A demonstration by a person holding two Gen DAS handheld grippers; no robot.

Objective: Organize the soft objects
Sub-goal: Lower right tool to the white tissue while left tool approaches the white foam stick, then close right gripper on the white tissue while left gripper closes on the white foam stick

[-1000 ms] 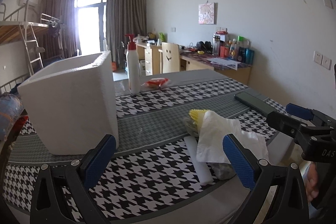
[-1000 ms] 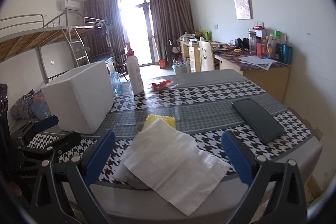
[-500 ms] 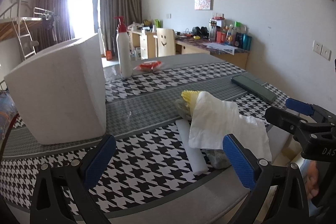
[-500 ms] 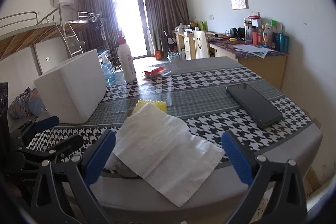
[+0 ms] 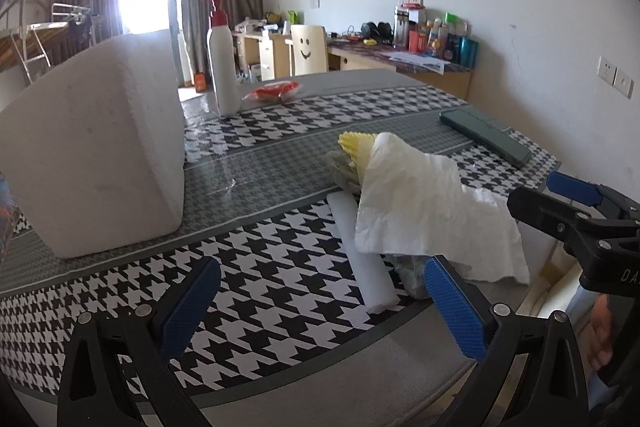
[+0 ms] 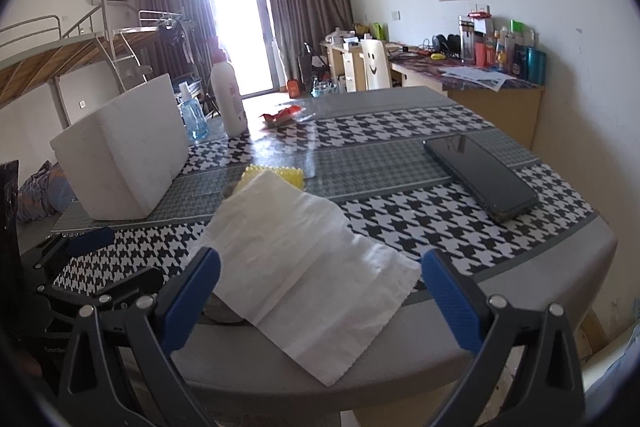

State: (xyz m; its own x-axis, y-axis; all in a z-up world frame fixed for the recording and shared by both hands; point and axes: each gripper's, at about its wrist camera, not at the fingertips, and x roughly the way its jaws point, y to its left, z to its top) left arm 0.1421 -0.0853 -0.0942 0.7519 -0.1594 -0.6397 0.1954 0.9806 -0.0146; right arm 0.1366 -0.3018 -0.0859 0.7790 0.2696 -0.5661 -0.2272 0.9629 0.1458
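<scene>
Both grippers are wide open and hold nothing. The right gripper (image 6: 320, 291) is nearer: the white paper towel (image 6: 304, 267) lies directly ahead between its 2 fingers, long axis running away toward the yellow sponge (image 6: 286, 175). The left gripper (image 5: 320, 303) sees the towel to its right; the foam box (image 5: 92, 155) stands farther left.

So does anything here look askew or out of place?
Yes: the white paper towel is draped crookedly over the yellow sponge, its corner hanging past the table edge. Both grippers are open and hold nothing.
</scene>
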